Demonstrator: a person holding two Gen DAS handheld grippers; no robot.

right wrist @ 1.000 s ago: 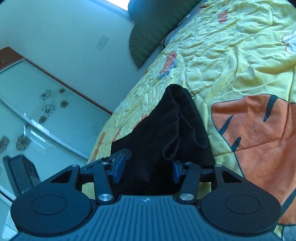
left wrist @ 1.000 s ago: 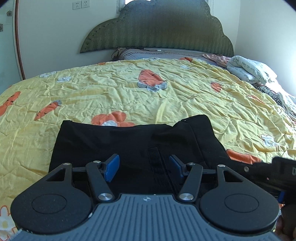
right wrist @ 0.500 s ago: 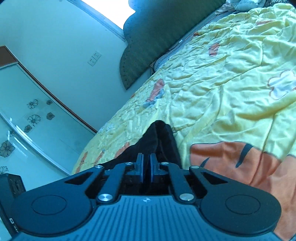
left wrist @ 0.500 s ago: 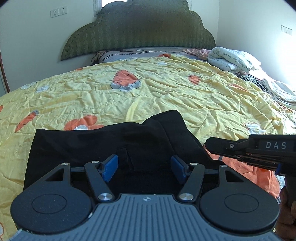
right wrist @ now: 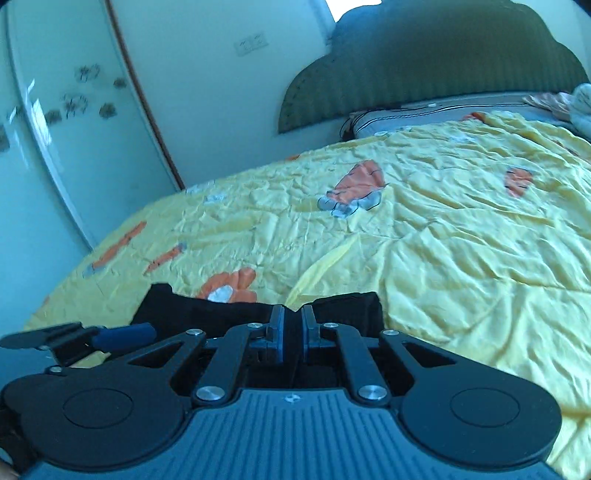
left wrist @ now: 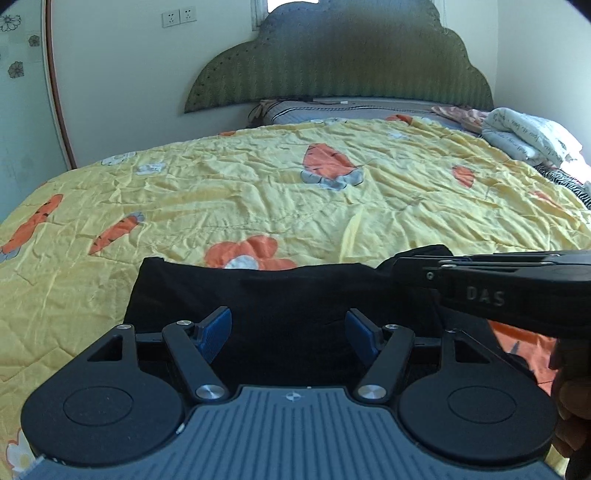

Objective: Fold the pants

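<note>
Pants: one pair of black pants (left wrist: 280,295), soft matte cloth, folded into a broad low rectangle with a straight far edge; it lies on the near part of the bed, directly ahead of both grippers.
Pants, right end: a thicker bunched corner (right wrist: 351,308) rises at the right side of the folded stack.
Bedspread: yellow quilt (left wrist: 295,199), thin and heavily creased, printed with orange carrots and orange flowers with grey-white centres; it covers the bed and bears the pants.
Headboard: one padded green headboard (left wrist: 340,59) with a scalloped, cloud-like top edge and fine vertical ribbing, against the far wall.
Pillow: one striped grey pillow (left wrist: 332,109) lying flat at the foot of the headboard.
Bedding heap: a rolled white printed blanket (left wrist: 528,136) at the far right of the bed, beside the pillow.
Wall sockets: two white socket plates (left wrist: 179,16) side by side on the wall left of the headboard.
Left gripper: (left wrist: 288,332) points down over the near edge of the pants; its two blue ribbed fingers (left wrist: 214,332) stand wide and are opening, the black cloth below and between them, the pads not pressing on it.
Right gripper: (right wrist: 291,332) comes in level from the right in the left wrist view, its black body lettered "DAS"; its fingers are closed together at the pants' near edge, and whether they pinch cloth cannot be told.
Hand: part of a hand (left wrist: 572,417) grips the right gripper's handle at the lower right edge.
</note>
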